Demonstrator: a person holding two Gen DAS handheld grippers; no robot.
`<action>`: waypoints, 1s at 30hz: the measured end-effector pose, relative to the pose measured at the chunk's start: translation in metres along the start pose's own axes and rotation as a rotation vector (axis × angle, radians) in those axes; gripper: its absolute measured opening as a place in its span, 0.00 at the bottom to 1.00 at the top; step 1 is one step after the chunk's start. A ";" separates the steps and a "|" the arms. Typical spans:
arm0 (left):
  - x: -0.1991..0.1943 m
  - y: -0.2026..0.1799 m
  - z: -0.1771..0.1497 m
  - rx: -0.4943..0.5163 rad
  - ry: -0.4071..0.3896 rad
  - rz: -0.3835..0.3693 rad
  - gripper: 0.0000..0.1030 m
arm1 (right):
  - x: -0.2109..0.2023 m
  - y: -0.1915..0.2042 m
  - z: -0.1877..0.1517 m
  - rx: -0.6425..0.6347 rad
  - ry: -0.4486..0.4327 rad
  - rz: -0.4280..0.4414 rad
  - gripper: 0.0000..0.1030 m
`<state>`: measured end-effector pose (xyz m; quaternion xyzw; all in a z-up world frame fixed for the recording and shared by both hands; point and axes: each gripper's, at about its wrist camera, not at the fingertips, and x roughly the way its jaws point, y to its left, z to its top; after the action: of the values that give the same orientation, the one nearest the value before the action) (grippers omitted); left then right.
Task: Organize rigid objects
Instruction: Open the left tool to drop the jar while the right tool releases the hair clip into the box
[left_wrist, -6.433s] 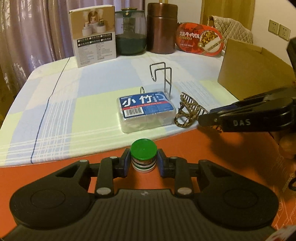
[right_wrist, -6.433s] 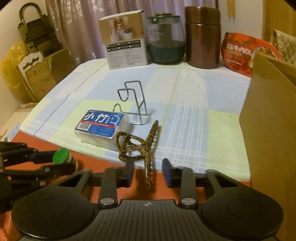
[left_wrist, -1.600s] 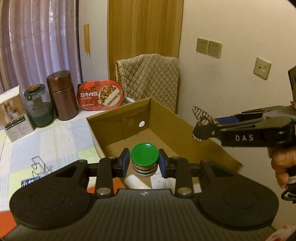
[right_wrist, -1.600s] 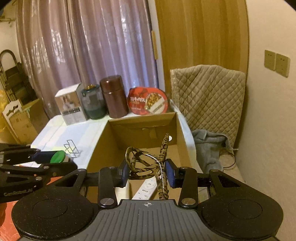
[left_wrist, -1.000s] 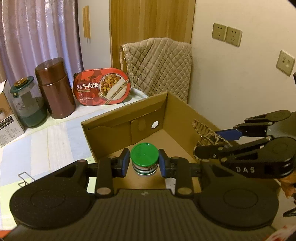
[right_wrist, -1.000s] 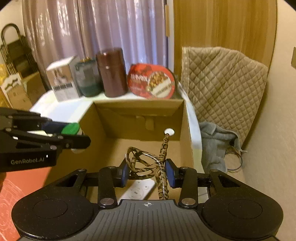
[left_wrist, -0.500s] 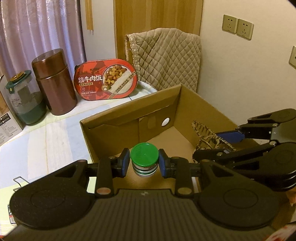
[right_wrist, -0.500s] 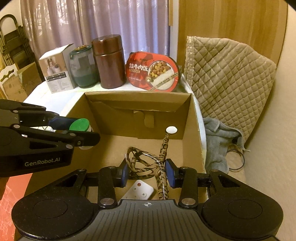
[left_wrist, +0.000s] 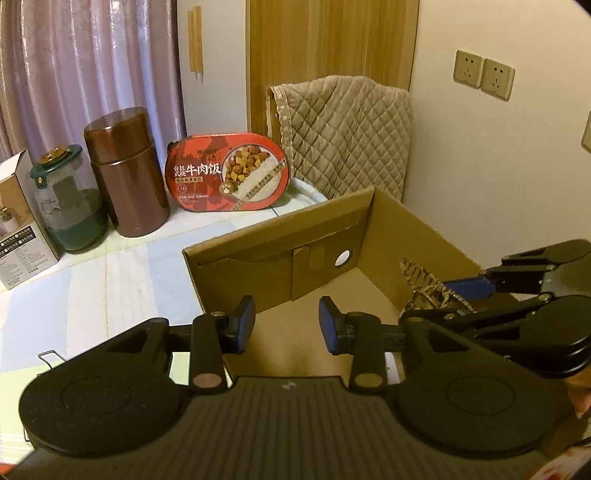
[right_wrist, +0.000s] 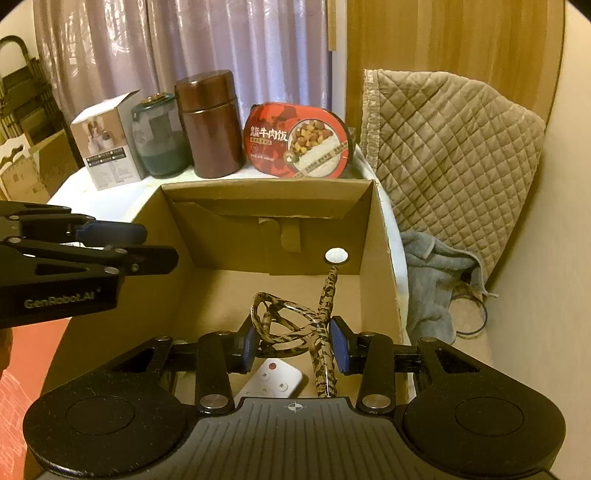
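Observation:
An open cardboard box (left_wrist: 280, 236) stands on the table; it also shows in the right wrist view (right_wrist: 273, 199). My left gripper (left_wrist: 287, 325) is open and empty above the box's near side. The green-capped jar it held is not in view. My right gripper (right_wrist: 292, 345) is shut on a leopard-print hair claw (right_wrist: 284, 325), held over the inside of the box. The claw also shows in the left wrist view (left_wrist: 424, 286), between the right gripper's fingers. A white remote (right_wrist: 271, 378) lies on the box floor.
Behind the box stand a red rice-meal tub (left_wrist: 229, 171), a brown canister (left_wrist: 125, 170), a green-lidded glass jar (left_wrist: 68, 199) and a white carton (left_wrist: 18, 221). A quilted chair back (right_wrist: 450, 147) is at the right. A wire rack (left_wrist: 51, 360) lies left.
My left gripper has opened and the green-capped jar has left it. Both grippers have moved closer over the box. The right gripper still holds the hair claw.

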<state>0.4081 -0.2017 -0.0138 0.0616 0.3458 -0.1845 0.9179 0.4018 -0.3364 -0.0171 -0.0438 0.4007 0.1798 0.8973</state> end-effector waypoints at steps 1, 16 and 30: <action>-0.002 0.000 0.000 0.001 -0.003 0.002 0.31 | -0.001 0.001 0.000 0.000 -0.001 0.000 0.36; -0.013 0.002 -0.004 0.009 -0.003 -0.009 0.31 | -0.002 0.004 -0.003 -0.014 0.015 -0.028 0.36; -0.054 0.006 -0.007 -0.013 -0.040 -0.006 0.31 | -0.036 0.009 -0.002 0.004 -0.059 -0.037 0.38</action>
<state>0.3687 -0.1780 0.0160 0.0509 0.3289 -0.1861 0.9244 0.3750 -0.3387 0.0091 -0.0442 0.3733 0.1635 0.9121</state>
